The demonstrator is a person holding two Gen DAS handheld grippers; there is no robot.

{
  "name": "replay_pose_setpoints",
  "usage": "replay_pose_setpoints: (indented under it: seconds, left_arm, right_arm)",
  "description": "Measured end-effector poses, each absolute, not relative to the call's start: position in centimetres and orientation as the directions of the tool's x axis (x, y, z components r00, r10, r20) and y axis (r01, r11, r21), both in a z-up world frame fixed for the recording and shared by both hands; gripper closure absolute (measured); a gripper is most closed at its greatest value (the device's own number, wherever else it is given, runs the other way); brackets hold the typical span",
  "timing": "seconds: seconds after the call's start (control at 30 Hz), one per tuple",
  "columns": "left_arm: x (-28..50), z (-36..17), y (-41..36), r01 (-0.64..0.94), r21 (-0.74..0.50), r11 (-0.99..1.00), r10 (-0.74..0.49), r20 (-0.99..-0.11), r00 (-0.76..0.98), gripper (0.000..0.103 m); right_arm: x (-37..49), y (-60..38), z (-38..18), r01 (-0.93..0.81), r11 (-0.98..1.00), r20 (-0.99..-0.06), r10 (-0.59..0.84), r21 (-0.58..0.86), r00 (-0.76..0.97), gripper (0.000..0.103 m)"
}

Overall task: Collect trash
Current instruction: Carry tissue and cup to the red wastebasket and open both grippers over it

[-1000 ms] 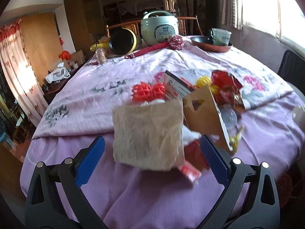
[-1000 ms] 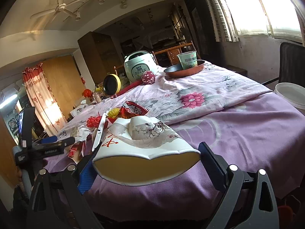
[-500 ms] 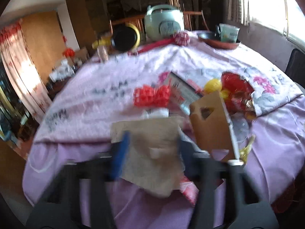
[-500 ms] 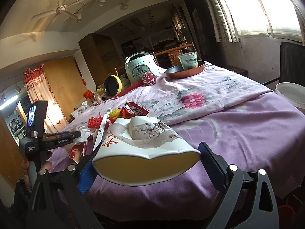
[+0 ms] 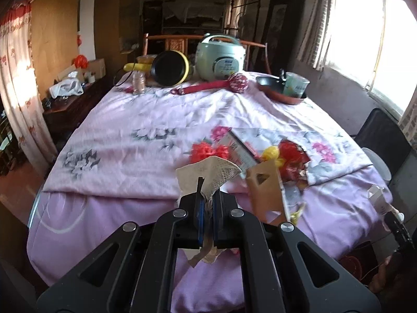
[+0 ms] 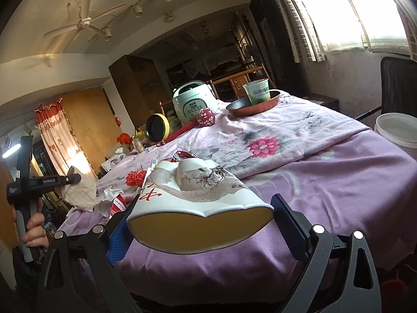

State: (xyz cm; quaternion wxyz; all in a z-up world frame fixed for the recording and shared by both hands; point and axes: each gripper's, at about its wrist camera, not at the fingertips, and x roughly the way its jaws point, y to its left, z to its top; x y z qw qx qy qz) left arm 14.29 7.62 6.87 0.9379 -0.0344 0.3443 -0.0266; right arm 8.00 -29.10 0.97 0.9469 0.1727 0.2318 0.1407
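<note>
My left gripper is shut on a crumpled beige paper napkin and holds it above the near edge of the purple-clothed table. In the right wrist view the same gripper hangs at the far left, the napkin drooping below it. My right gripper is shut on a white paper bag with a yellow inside, its mouth facing the camera. On the cloth lie a brown cardboard piece, a red snack wrapper, red mesh and a flat printed pack.
At the far end stand a rice cooker, a yellow pan, a red massage hammer and a red pan holding a green cup. A white bucket and black chair sit to the right. A hand grips the left handle.
The left gripper's jaws went from wide open around the napkin to shut on it, and it rose with the napkin off the cloth. The right gripper and its bag have not moved.
</note>
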Motion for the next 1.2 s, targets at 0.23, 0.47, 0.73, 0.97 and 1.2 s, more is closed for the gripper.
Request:
replay_pose_setpoints:
  seconds: [0.23,0.47,0.73,0.97,1.2]
  left_arm:
    - [13.5,8.4,2.0,0.188,-0.079,0.979,-0.195,-0.637,0.746,0.097]
    - [12.6,9.2,-8.1,0.413,-0.059,0.909,-0.353,-0.634,0.687,0.097]
    - [9.5,7.1,-23.1,0.707,-0.055,0.705,-0.550,-0.672,0.496,0.097]
    - [5.5,2.0,-35.1,0.855,-0.046,0.517,-0.582,-0.751,0.312,0.097]
    - [4.3,-4.3,-41.7,0.895,-0.071,0.441,-0.522,-0.831,0.191,0.097]
  right_arm:
    - [6.4,-31.8,1.6,-0.151,0.892,-0.360,0.320,0.425,0.877,0.009]
    - [3.7,-36.5,1.0,-0.036,0.900,-0.372,0.215,0.434,0.903,0.009]
    - [-3.8,-44.6,-1.2,0.228,0.898,-0.446,-0.041,0.375,0.894,0.009]
    - [-9.8,-53.2,-8.9,0.498,0.783,-0.611,-0.197,0.371,0.766,0.009]
    - [-10.5,-57.8,-20.7,0.635,0.665,-0.782,-0.120,0.394,0.611,0.009]
